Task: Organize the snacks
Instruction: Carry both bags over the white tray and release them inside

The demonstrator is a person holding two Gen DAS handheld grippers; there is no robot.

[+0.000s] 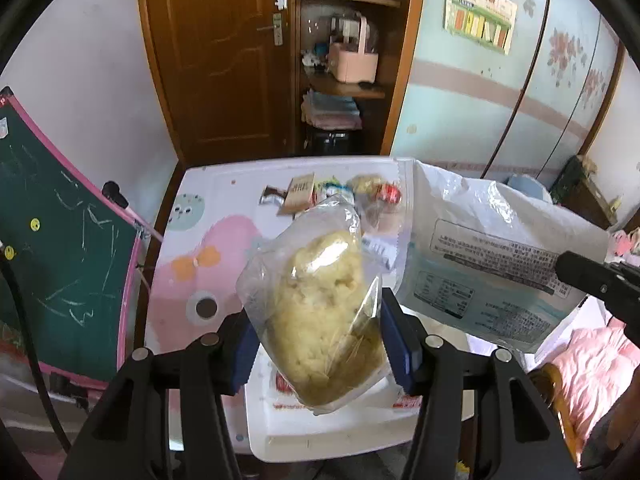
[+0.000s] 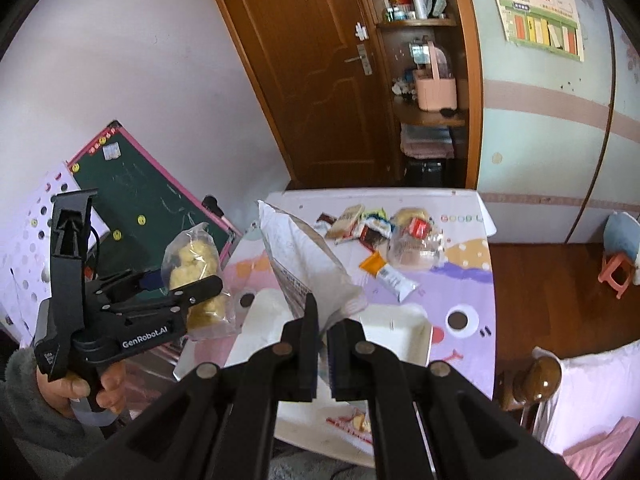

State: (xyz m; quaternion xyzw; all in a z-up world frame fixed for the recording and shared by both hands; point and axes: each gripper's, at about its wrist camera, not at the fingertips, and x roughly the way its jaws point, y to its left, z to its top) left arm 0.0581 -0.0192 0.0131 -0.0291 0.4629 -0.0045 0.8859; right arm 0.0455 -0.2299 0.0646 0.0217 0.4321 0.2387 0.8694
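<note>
Over a table [image 2: 472, 280] spread with a pastel cartoon cloth, we hold two snacks above a white tray [image 2: 408, 324]. Our right gripper [image 2: 322, 354], jaws pinched together on its lower edge, lifts a large white printed bag [image 1: 492, 256]. Our left gripper [image 1: 320, 354], jaws clamped on its sides, carries a clear bag of pale yellow puffs [image 1: 324, 312]. A loose pile of small snack packets [image 2: 376, 228] lies at the table's far end.

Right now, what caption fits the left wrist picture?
Left tongs holding a clear bag of yellow snacks above the white tray.
</note>
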